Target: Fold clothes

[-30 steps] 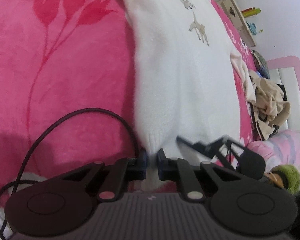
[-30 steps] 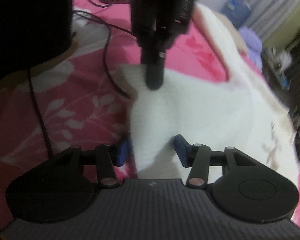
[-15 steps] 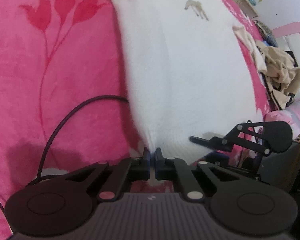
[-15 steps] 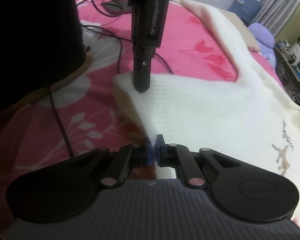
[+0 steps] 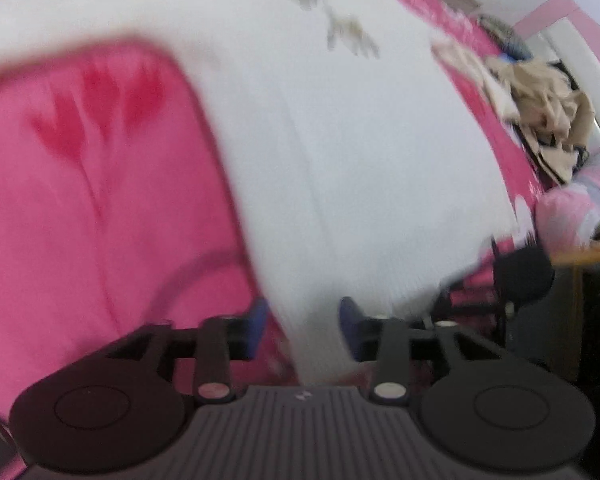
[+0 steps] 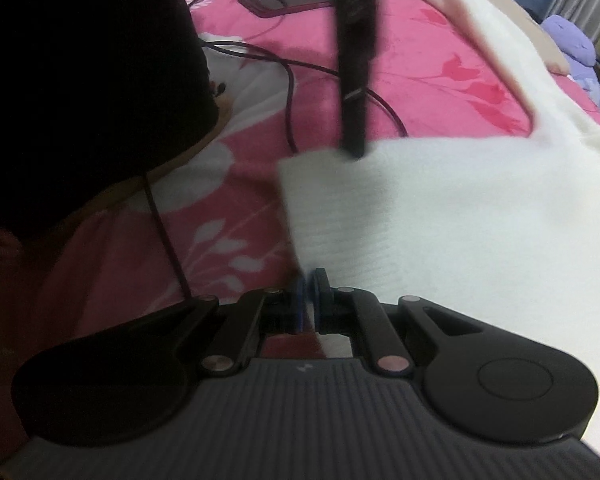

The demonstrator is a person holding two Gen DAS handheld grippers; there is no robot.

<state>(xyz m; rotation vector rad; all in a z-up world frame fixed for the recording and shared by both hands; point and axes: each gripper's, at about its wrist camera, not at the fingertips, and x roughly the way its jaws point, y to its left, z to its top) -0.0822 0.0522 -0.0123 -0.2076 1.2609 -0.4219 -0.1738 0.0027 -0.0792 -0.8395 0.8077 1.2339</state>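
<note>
White sweater (image 5: 364,168) spread over the pink bed cover (image 5: 80,220), hem toward 6 o'clock. Left tongs (image 5: 303,320) parted, hem strip lying between the pads, untouched; blurred. Only in this view: deer print toward 12 o'clock, beige clothes heap (image 5: 548,120) at 2 o'clock. Right tongs (image 6: 311,292) pinched together on the sweater's (image 6: 440,216) hem corner. Only here: black cable (image 6: 288,92) across the cover toward 11 o'clock, left tongs' tip on the hem edge near 12 o'clock.
</note>
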